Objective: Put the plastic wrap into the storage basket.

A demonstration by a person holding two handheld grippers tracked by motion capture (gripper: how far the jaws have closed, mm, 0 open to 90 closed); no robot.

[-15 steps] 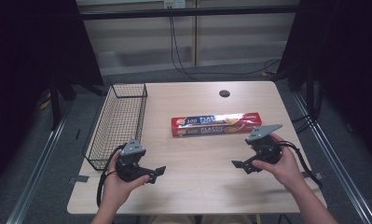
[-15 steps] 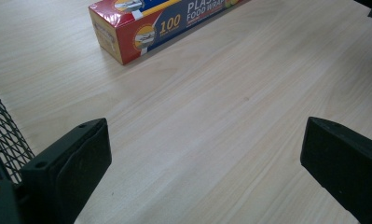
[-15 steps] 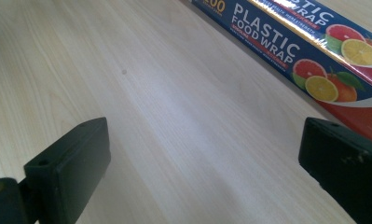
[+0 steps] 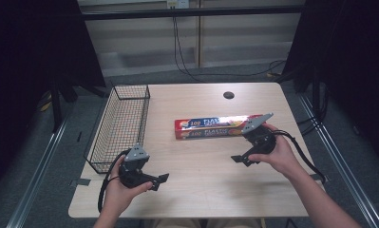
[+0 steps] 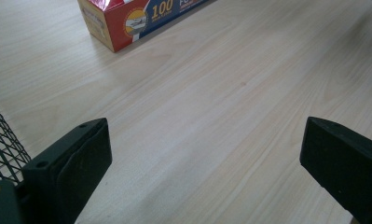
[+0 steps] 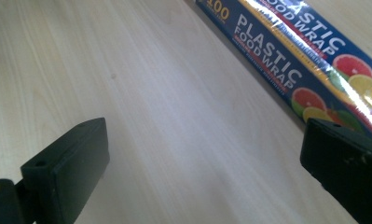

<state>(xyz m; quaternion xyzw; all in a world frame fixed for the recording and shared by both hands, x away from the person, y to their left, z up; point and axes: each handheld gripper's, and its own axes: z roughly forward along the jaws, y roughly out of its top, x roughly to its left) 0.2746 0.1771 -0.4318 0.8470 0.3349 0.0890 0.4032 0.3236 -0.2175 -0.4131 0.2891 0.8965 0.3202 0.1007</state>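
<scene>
A long box of plastic food wrap (image 4: 211,127), red and blue with fruit pictures, lies flat across the middle of the wooden table (image 4: 196,199). My left gripper (image 4: 159,181) is held low near the front left, open, nothing between its jaws; the box's end (image 5: 127,21) lies ahead of it. My right gripper (image 4: 239,160) hovers just in front of the box's right part, open and empty, with the box (image 6: 291,60) running past its right jaw.
A black wire basket (image 4: 120,126) stands along the table's left edge, its mesh (image 5: 2,144) just left of my left gripper. A small dark round hole (image 4: 228,95) sits near the table's far edge.
Both grippers sit about where they were half a second ago. The box has not moved.
</scene>
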